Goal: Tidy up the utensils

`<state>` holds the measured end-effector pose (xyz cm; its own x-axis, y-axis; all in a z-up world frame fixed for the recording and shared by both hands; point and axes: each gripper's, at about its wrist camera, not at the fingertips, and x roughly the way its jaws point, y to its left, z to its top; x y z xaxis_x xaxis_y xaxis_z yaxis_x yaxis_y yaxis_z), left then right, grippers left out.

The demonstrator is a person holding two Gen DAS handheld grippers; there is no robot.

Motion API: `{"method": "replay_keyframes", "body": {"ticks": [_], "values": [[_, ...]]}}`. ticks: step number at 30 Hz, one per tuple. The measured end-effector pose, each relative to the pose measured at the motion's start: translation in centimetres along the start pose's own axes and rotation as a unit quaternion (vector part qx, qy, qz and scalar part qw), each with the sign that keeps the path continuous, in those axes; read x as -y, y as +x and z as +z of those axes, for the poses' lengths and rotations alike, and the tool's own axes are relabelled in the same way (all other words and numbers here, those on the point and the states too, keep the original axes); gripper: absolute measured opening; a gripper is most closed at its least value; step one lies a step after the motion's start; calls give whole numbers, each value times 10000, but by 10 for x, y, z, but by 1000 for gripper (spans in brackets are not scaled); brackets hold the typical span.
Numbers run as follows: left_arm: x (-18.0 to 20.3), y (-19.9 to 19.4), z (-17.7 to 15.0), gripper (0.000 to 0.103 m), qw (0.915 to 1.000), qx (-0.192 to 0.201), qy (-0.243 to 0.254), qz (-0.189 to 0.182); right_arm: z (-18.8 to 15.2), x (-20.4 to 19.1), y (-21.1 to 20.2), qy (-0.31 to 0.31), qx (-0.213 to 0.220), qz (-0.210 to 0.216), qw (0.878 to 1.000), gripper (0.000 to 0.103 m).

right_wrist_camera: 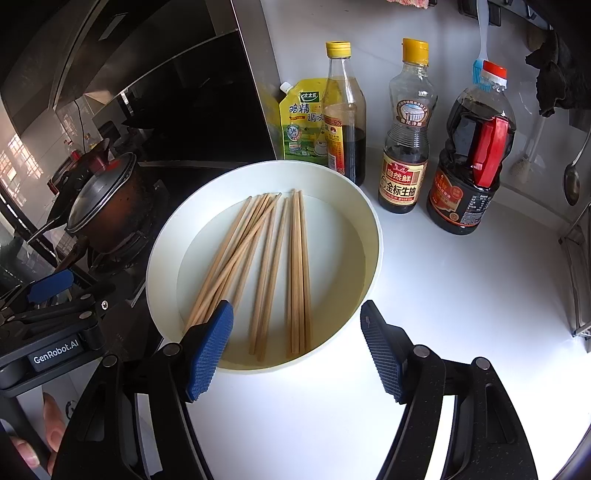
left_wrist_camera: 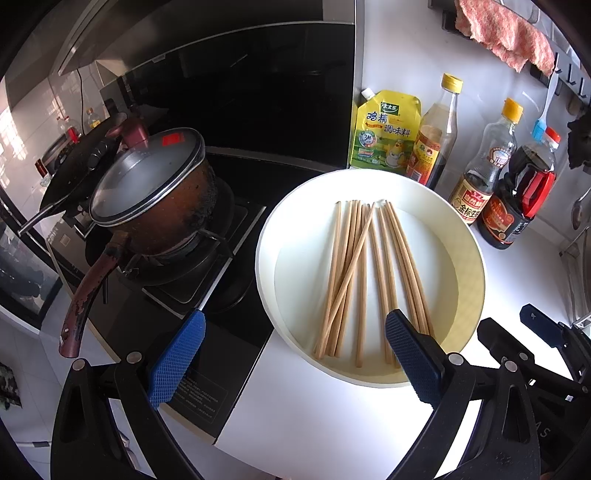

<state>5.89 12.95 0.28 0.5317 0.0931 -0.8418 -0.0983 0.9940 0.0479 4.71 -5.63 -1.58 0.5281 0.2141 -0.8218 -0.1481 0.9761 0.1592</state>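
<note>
Several wooden chopsticks (left_wrist_camera: 364,273) lie loose in a round white tray (left_wrist_camera: 469,258) on the white counter; one lies crossed over the others. The chopsticks (right_wrist_camera: 273,266) and the tray (right_wrist_camera: 369,236) also show in the right wrist view. My left gripper (left_wrist_camera: 295,328) is open and empty, hovering over the tray's near-left rim. My right gripper (right_wrist_camera: 297,317) is open and empty, over the tray's near rim, with its left finger above the chopstick ends. The left gripper (right_wrist_camera: 51,288) shows at the left of the right wrist view.
A lidded brown saucepan (left_wrist_camera: 159,192) sits on the black gas stove (left_wrist_camera: 207,273) left of the tray. Behind the tray stand a yellow seasoning pouch (left_wrist_camera: 386,133) and three sauce bottles (right_wrist_camera: 406,147). A pink cloth (left_wrist_camera: 506,33) and utensils hang on the wall.
</note>
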Motion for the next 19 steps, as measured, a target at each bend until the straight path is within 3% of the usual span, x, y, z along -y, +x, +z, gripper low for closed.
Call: {"method": "replay_keyframes", "body": {"ticks": [19], "values": [[-4,1,-2,96,10000,-37,35,54,-4,-3,0,9,-49,57,10000,68]]}}
